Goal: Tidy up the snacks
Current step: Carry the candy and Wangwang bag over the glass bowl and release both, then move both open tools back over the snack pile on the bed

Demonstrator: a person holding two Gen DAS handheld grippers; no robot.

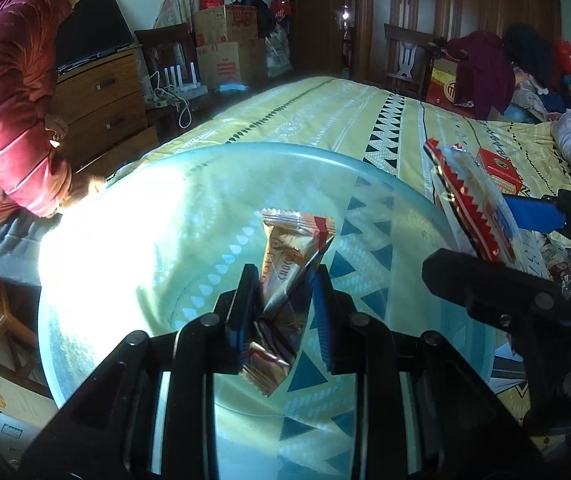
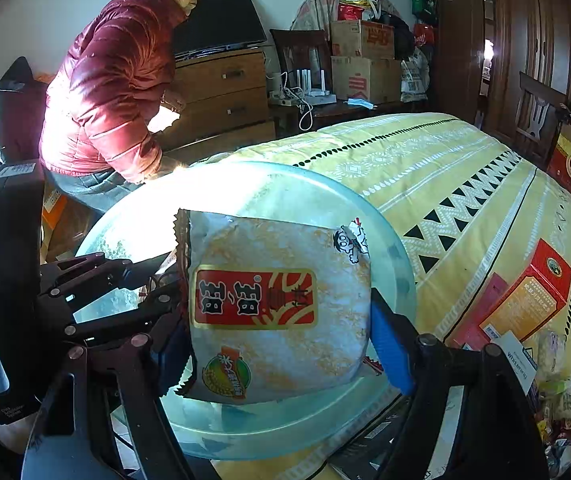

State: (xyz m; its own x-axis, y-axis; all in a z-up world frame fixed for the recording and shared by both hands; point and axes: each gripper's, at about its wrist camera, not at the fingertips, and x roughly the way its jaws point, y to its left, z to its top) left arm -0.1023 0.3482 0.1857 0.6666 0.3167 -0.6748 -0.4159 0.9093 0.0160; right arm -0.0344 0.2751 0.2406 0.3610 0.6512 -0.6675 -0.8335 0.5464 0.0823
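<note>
Hovering over a clear glass bowl set on a yellow patterned bedspread, we hold one snack in each claw. At left, the left gripper is pinched narrow on a small gold-and-silver candy wrapper, which hangs between the blue pads above the bowl's middle. To its right, the right gripper stands wide but full, its pads pressing both sides of a rice-cracker packet held over the same bowl.

To do this step well, in our judgement, each snack should be lowered inside the rim before the pads part, one hand at a time, so the light candy does not bounce out and the broad packet does not catch the glass edge.

The packet bears a red panel with two bold Chinese characters, a cartoon boy at its corner and a green-and-orange round seal below. The candy's lettering is upside down and too creased to read. Farther right, a red box lies on the bedspread; beside it a white card reads "Whitening". A person in a red padded jacket bends by the dresser behind.
</note>
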